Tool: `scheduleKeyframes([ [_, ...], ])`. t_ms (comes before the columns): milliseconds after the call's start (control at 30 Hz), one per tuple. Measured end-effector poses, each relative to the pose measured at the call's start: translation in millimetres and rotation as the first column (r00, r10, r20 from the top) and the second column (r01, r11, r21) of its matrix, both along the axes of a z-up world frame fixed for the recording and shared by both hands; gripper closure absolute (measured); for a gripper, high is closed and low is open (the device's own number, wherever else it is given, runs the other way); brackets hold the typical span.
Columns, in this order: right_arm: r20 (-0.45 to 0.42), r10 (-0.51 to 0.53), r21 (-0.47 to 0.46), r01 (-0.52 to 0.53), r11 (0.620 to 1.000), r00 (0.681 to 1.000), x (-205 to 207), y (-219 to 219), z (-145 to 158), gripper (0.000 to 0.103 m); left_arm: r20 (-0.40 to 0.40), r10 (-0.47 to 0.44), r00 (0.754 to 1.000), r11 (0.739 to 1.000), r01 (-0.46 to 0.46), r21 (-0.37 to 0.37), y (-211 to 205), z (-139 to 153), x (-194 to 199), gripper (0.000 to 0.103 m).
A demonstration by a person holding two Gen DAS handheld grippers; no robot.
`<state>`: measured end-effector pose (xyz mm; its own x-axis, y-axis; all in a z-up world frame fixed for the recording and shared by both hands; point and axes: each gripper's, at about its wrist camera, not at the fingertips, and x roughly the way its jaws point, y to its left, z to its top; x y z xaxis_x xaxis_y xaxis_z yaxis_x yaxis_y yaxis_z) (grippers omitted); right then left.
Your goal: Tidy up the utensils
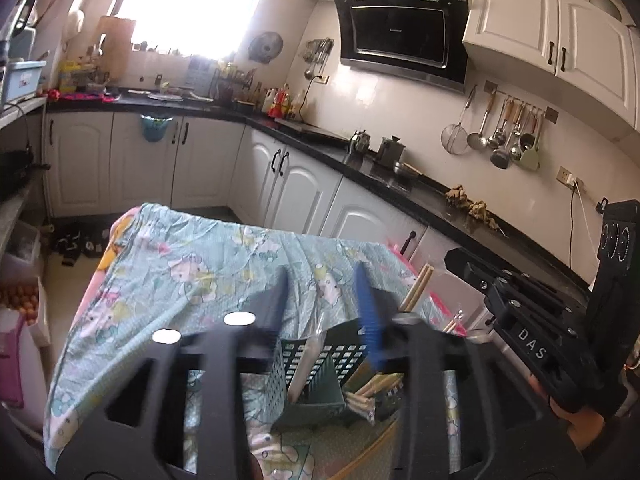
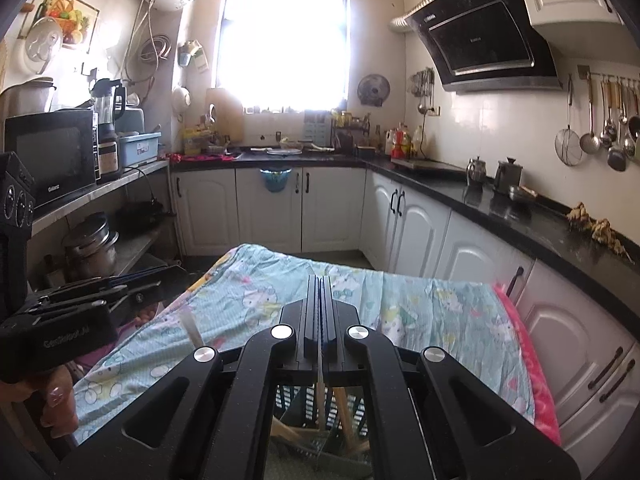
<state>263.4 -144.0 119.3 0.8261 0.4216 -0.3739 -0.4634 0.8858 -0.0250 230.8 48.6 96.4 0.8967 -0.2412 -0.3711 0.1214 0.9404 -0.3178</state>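
A kitchen with white cabinets (image 2: pixel 336 208) and a black countertop (image 2: pixel 516 208) running along two walls. In the foreground stands a table under a pale blue cartoon-print cloth (image 2: pixel 420 304), with a pink edge on its right side. On the near part of the cloth sits a dark green perforated utensil basket (image 1: pixel 320 376); wooden chopsticks (image 1: pixel 374 390) lie in it, their ends leaning over its wall.

The left gripper (image 1: pixel 326 300) hovers over the basket with its jaws apart and nothing pressed between the pads; a pale slim utensil (image 1: pixel 310 354) stands in the basket just below the gap. The right gripper (image 2: pixel 320 300) is above the same basket with its jaws together, clamped on a thin light-coloured utensil (image 2: pixel 320 392) whose shaft hangs down between the pads into the basket. Each gripper shows at the edge of the other's view, and fingers (image 2: pixel 56 396) of the hand holding the left gripper are visible at its handle.
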Motion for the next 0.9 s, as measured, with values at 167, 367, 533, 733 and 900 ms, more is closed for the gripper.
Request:
scheduleKeyframes([
  [167,-0.020,-0.001,0.009,0.001,1.000,1.000,-5.8,-7.2,-6.1,0.082,-0.001,0.008,1.000,1.000,-0.008,-0.018,5.3,-3.2,-9.0,0.056],
  [367,-0.022,0.001,0.015,-0.001,1.000,1.000,-19.6,-15.3,-8.4,0.071,0.011,0.020,1.000,0.998,-0.020,-0.051,14.4,0.6,-24.9,0.036],
  [533,-0.015,0.001,0.023,-0.001,1.000,1.000,-33.0,-23.0,-5.9,0.061,0.035,0.028,0.999,0.997,-0.026,-0.066,19.2,6.0,-42.6,0.019],
  [733,0.011,0.005,0.017,-0.005,1.000,1.000,-52.5,-29.4,-2.7,0.050,0.042,0.031,0.999,0.997,-0.028,-0.079,21.9,7.7,-63.0,0.011],
  [900,0.039,0.019,0.007,-0.019,1.000,0.999,-76.9,-34.0,-4.7,0.043,0.027,0.049,0.998,0.995,-0.046,-0.093,26.8,2.2,-78.1,0.011],
])
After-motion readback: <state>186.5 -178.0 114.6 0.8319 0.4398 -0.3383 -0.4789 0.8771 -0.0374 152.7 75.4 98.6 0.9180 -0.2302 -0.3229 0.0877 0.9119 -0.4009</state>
